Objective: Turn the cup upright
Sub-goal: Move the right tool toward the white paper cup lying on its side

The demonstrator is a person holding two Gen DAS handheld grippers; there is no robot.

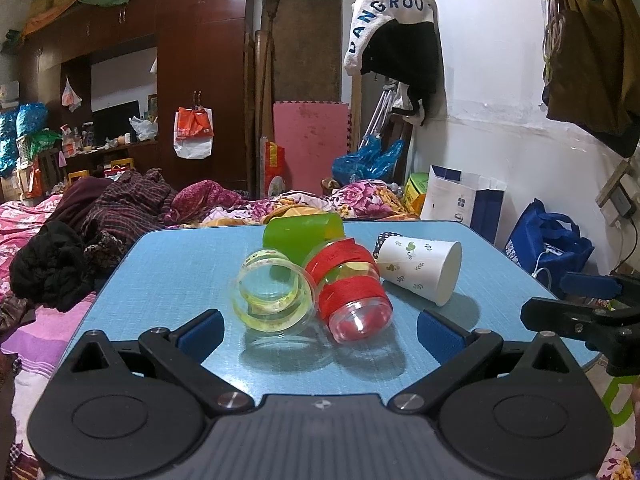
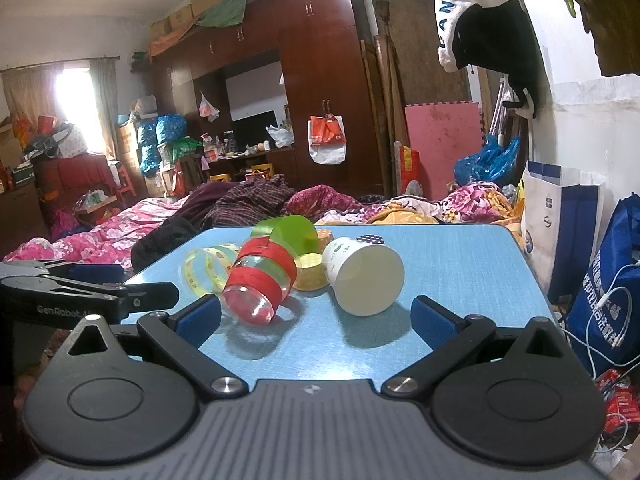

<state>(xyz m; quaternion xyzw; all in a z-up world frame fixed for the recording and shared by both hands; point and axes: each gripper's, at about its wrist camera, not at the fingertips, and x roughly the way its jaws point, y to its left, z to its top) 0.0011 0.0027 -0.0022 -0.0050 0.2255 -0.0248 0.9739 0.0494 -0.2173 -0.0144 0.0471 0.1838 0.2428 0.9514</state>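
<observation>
A blue table [image 1: 172, 264] fills the middle of both wrist views, and on it a cluster of cups lies tipped over. In the left wrist view, the left gripper [image 1: 320, 330] sits at the bottom centre of the frame with its two blue-padded fingers [image 1: 200, 330] spread wide apart and nothing between them; they rest low near the table's near edge, just short of the cups. Just above them, at centre frame, a clear glass with yellow bands [image 1: 274, 298] lies on its side with its mouth toward the camera, touching a clear cup wrapped in red tape [image 1: 352, 294], which also lies on its side with its base toward the camera. Behind these two lies a green cup [image 1: 300, 236], and right of centre a white paper cup with a leaf print [image 1: 420, 266] lies on its side, its open mouth turned to the right. In the right wrist view the right gripper [image 2: 316, 320] occupies the bottom centre, its jaws likewise wide apart and holding nothing, with the paper cup's mouth facing the camera above them. A small yellow cup [image 2: 310, 276] lies between the red-taped cup and the paper cup. Floral bedding [image 2: 100, 228] lies beyond the table on the left of the frame.
</observation>
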